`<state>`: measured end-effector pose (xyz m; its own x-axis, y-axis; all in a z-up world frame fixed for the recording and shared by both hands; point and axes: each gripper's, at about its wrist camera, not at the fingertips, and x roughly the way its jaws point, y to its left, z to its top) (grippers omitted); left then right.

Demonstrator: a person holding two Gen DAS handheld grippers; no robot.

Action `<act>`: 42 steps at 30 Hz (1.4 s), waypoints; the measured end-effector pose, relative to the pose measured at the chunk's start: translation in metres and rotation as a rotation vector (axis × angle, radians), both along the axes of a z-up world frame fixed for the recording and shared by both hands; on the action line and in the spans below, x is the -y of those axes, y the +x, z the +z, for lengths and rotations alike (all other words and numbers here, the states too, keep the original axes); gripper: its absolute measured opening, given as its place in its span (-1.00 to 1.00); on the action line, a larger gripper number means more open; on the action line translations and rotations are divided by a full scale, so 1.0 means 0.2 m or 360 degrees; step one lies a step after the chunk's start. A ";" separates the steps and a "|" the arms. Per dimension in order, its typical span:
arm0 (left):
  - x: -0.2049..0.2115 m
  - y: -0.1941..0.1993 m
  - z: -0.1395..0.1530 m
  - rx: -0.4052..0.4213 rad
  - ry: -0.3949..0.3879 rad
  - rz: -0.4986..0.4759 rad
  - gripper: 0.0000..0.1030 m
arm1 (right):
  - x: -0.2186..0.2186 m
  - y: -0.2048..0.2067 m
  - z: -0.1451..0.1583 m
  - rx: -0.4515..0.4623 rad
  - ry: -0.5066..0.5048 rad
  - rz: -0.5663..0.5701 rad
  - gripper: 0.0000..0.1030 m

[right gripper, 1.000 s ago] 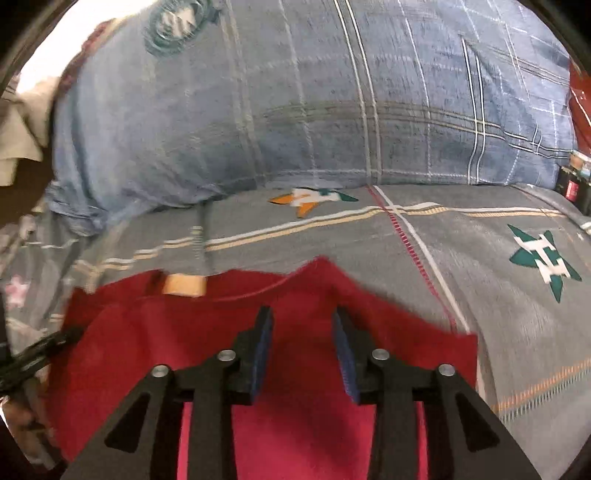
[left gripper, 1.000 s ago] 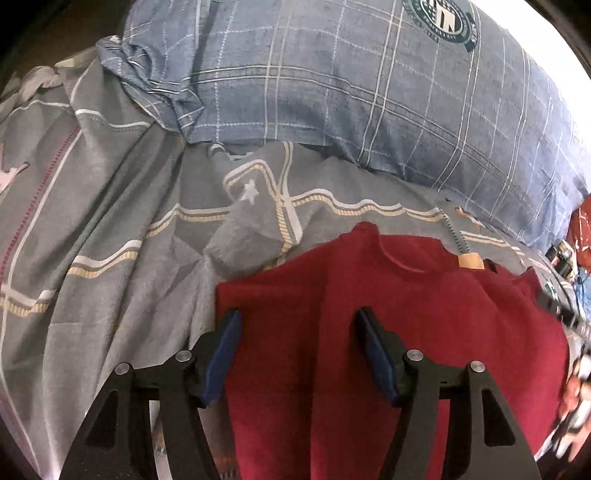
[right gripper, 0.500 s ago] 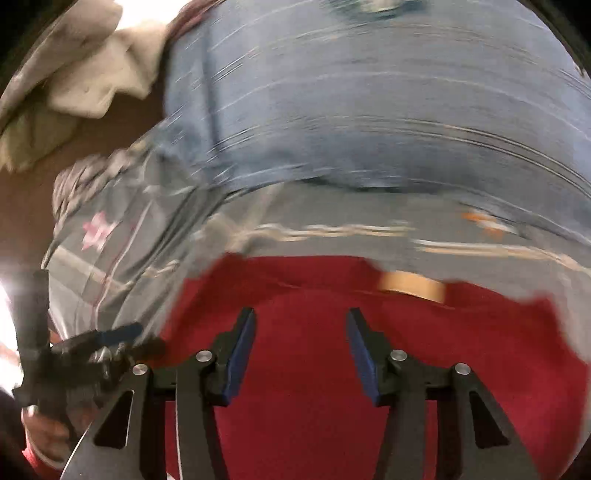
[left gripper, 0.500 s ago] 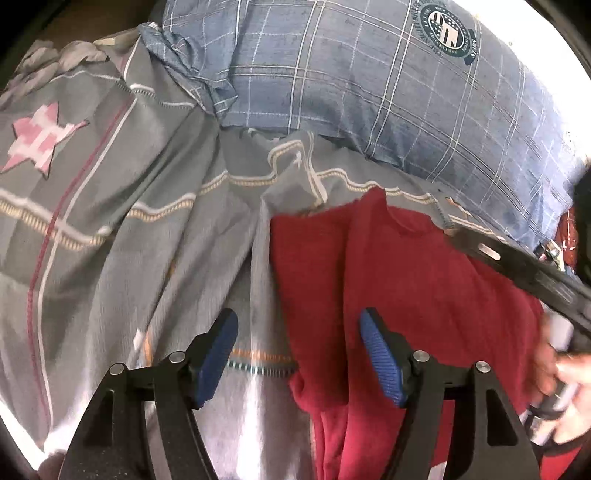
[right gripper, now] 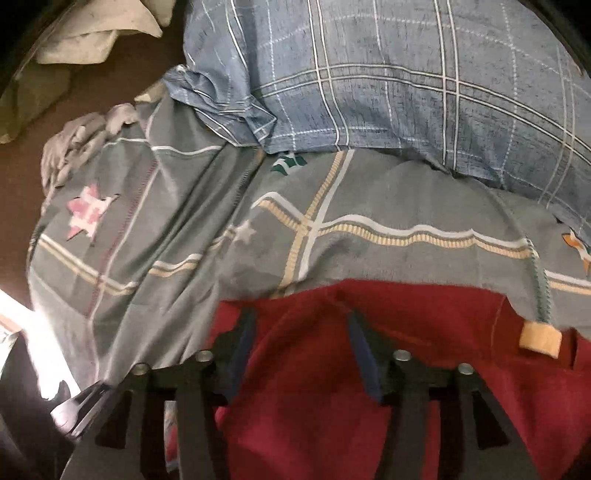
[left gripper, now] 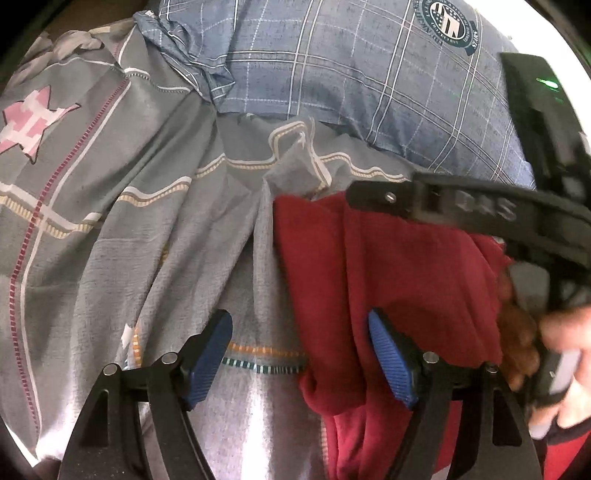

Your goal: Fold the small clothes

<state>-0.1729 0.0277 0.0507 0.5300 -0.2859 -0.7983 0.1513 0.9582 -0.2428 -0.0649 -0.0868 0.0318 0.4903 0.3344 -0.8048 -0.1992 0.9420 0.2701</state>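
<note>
A dark red garment lies folded on the grey patterned bedsheet; it also shows in the right wrist view, with a tan neck label at its right. My left gripper is open and empty, straddling the garment's left edge low down. My right gripper is open over the garment's upper left part, nothing held. In the left wrist view the right gripper's black finger reaches across the garment's top edge from the right.
A blue plaid pillow lies behind the garment; it also shows in the right wrist view. The bed's left edge, brown floor and pale cloths are at the left. The sheet is wrinkled.
Both grippers have shifted left. The garment's left side now lies folded over, narrower than a second ago. The right gripper has swung across the garment's top into the left view.
</note>
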 end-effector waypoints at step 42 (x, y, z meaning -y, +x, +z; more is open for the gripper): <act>-0.07 -0.03 0.04 0.0013 -0.0156 -0.0058 0.43 | -0.15 -0.11 -0.07 0.0038 -0.0106 0.0078 -0.57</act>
